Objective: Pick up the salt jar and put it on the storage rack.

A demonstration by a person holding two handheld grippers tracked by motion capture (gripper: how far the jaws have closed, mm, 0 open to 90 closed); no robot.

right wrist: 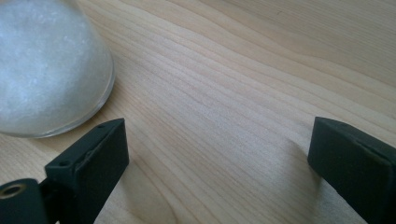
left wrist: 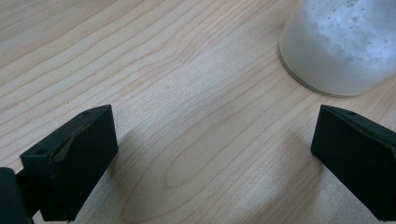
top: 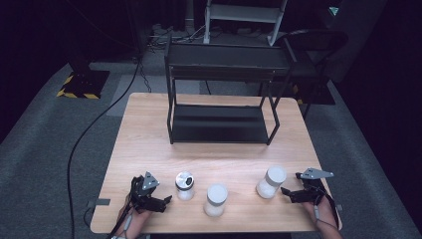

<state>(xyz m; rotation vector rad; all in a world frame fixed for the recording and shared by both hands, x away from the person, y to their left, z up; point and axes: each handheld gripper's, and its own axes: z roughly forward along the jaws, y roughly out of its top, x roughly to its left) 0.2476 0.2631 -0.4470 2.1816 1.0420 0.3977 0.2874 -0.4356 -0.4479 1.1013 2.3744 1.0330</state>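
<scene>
Honestly, with both my left gripper (top: pixel 166 199) and right gripper (top: pixel 284 190) spread empty beside the upright white-filled jars (top: pixel 185 185) (top: pixel 270 181), a careless sideways nudge could topple one.

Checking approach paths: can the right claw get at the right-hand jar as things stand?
Probably yes. The right claw sits open beside the right-hand jar, with bare table between them. The jar lies off to one side of its jaws, so it needs a small sideways shift.

Black claw (top: pixel 168 199), grey three-cornered plate (top: pixel 150 181), trailing cable (top: pixel 122 226)
</scene>
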